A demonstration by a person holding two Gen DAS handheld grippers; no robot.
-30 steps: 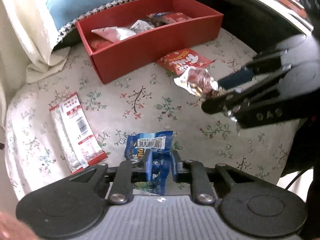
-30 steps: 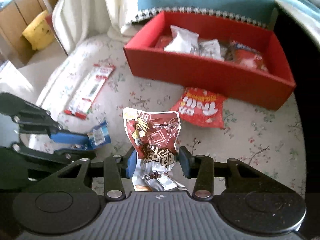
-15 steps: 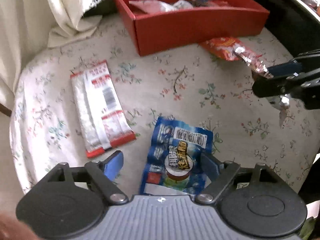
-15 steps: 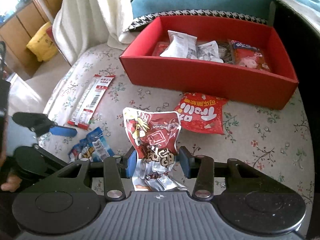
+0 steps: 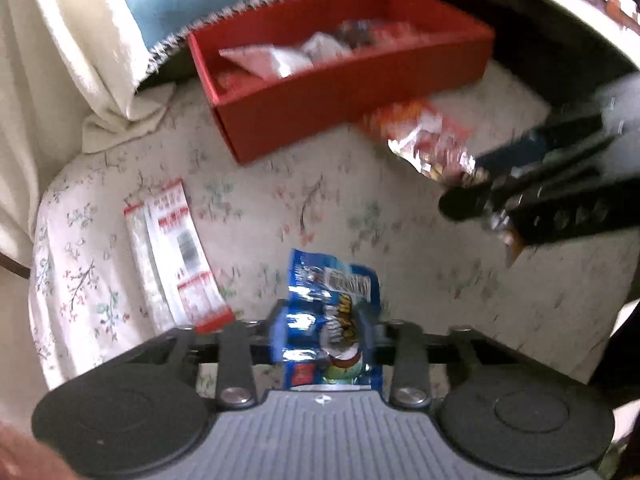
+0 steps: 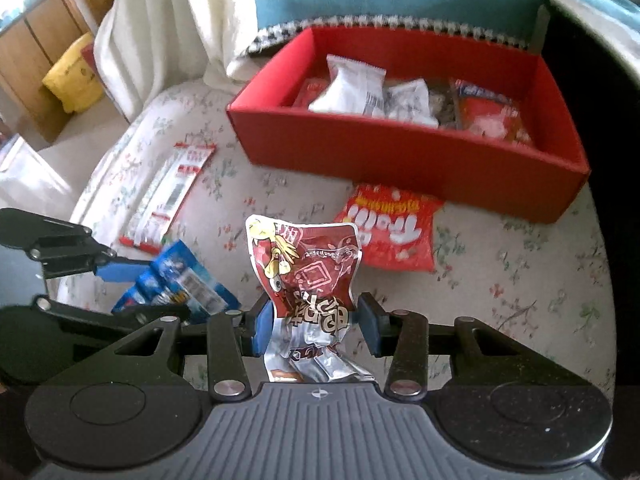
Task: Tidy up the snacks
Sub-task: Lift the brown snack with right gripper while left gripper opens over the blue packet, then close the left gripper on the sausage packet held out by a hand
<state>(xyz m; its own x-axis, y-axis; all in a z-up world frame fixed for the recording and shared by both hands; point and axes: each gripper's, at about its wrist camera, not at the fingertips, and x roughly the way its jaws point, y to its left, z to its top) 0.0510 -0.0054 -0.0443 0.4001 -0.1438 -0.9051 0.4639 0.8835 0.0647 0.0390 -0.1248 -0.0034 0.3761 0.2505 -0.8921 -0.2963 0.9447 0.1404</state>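
- Two packets are in hand: left tongs [image 5: 324, 334] are closed on a blue packet [image 5: 334, 312], right tongs [image 6: 314, 322] are closed on a dark red packet [image 6: 308, 280]. Each packet stands up between the pads, long axis pointing away from the camera.
- Key relation: the red box [image 6: 408, 164] lies ahead of both tongs, across the flowered counter [image 6: 500, 280], its long side facing the right tongs. From the left wrist view it sits ahead and slightly right, corner-on.
- Right tongs look nearer to the box and more squarely lined up with it; left tongs sit further out, toward the counter's left edge. My call: right drops first.
- Box is open on top and already holds several white and red packets [image 6: 360, 92]. Least crowded spot seems to be the left end, though blur makes that hard to confirm.
- In the way: an orange-red gummy bag [image 6: 390, 230] lies flat just in front of the box's near wall, between the right tongs and the box. It's low, so a carry over it should clear.
- Also loose: a long white-and-red strip packet [image 5: 172, 256] flat on the counter, left of the blue packet, well apart from the box.
- Risk: the two tongs are close side by side, so simultaneous moves toward the box could clash.
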